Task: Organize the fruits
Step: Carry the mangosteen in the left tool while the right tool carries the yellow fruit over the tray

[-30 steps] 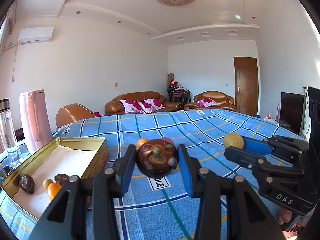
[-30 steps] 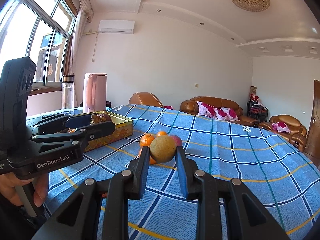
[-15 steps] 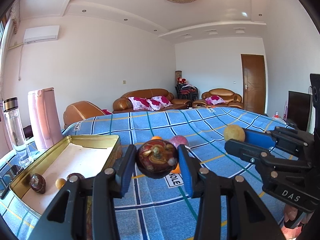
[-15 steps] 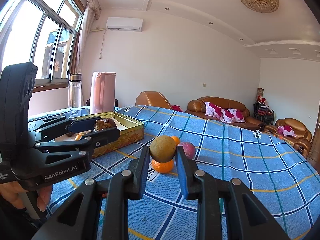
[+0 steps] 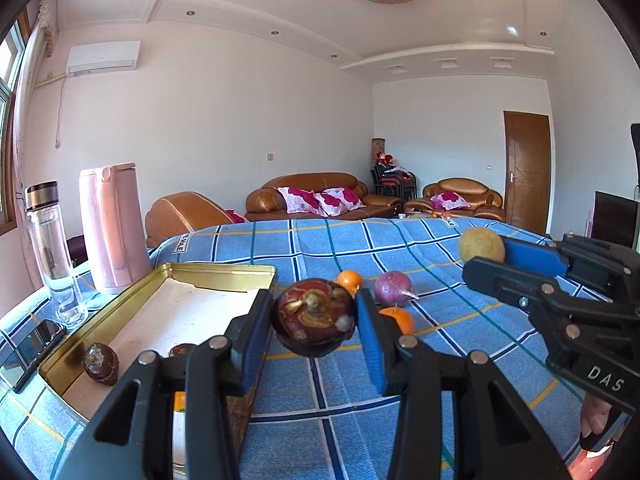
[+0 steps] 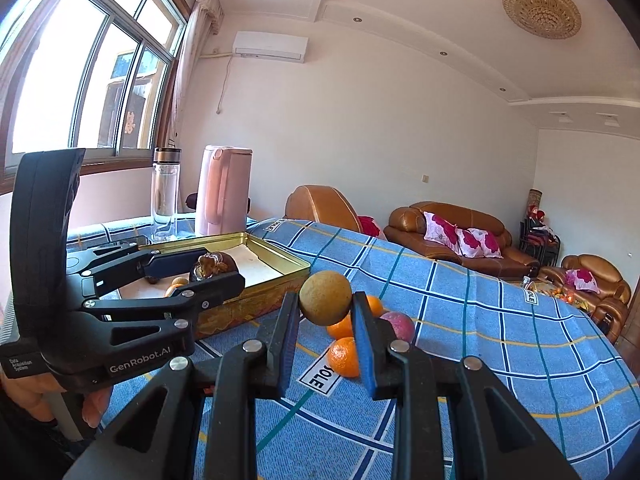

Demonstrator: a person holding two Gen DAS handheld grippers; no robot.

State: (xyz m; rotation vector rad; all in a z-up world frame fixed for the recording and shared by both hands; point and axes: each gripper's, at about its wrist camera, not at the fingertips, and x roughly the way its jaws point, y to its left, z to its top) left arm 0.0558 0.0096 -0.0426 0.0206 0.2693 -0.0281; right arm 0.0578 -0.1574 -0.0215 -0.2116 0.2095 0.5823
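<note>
We see the tin tray [image 5: 224, 272] at near left on the table [image 5: 440, 248], with two fruits [image 5: 100, 362] in its near end. Bottle [image 5: 54, 252] and jug [image 5: 112, 228] stand just left of it, phone [image 5: 28, 350] nearer. Loose fruits [image 5: 394, 288] lie right of the tray. Sofas [image 5: 316, 196] sit far behind.

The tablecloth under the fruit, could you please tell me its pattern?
Blue tablecloth with dark blue, teal, white and yellow check lines; clearest in the right wrist view.

Dark mangosteen [image 5: 314, 322], tan fruit [image 6: 325, 298], both clamped aloft
</note>
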